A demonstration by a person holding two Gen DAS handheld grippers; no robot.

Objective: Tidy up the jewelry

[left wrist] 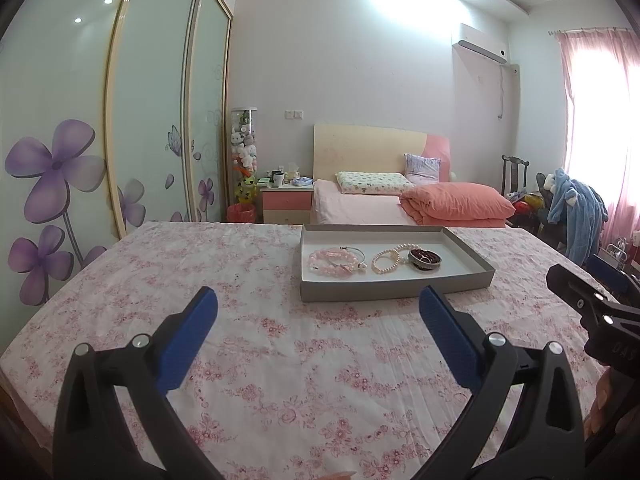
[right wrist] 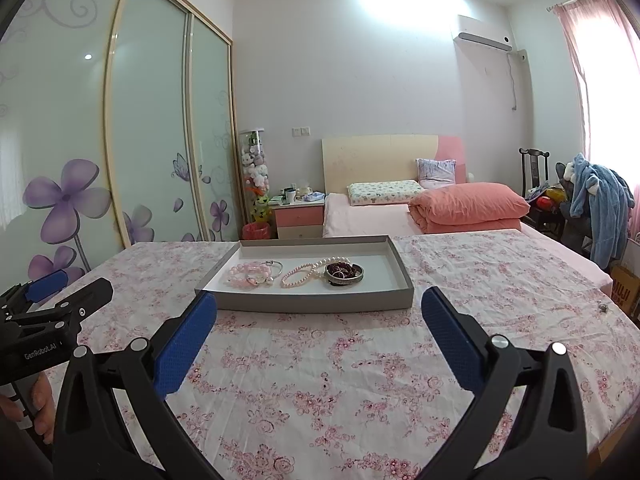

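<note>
Left wrist view: left gripper [left wrist: 318, 312] hung over the floral cloth [left wrist: 256, 344], jaws spread wide, nothing btwn the blue pads [left wrist: 188, 340]. The grey tray [left wrist: 394, 286] sat on the cloth just beyond the pads, a bit right of centre. Inside the tray, left to right: pink bead bracelets [left wrist: 330, 262] w/ a thin silver bangle [left wrist: 354, 254] touching them, then a pearl bracelet [left wrist: 386, 261], then a small round dish [left wrist: 425, 260] of dark red beads at the right of the row. Right gripper [left wrist: 588, 304] poked in from the right of the tray, only partly in frame; couldn't tell its jaw state here. Beyond the tray: a bed [left wrist: 360, 208] w/ an orange-pink duvet [left wrist: 456, 202].

Right wrist view: right gripper [right wrist: 319, 312] also over the cloth [right wrist: 320, 380], jaws wide apart, holding nothing. Tray [right wrist: 308, 302] straight ahead, just past the pad tips, same row inside: pink beads [right wrist: 248, 274], bangle [right wrist: 274, 266], pearls [right wrist: 302, 274], dish [right wrist: 344, 272]. Left gripper [right wrist: 60, 292] well left of the tray, seen side-on, blue pad showing. A small metallic item [right wrist: 603, 307] lay on the cloth far right of the tray; too small to identify.
</note>
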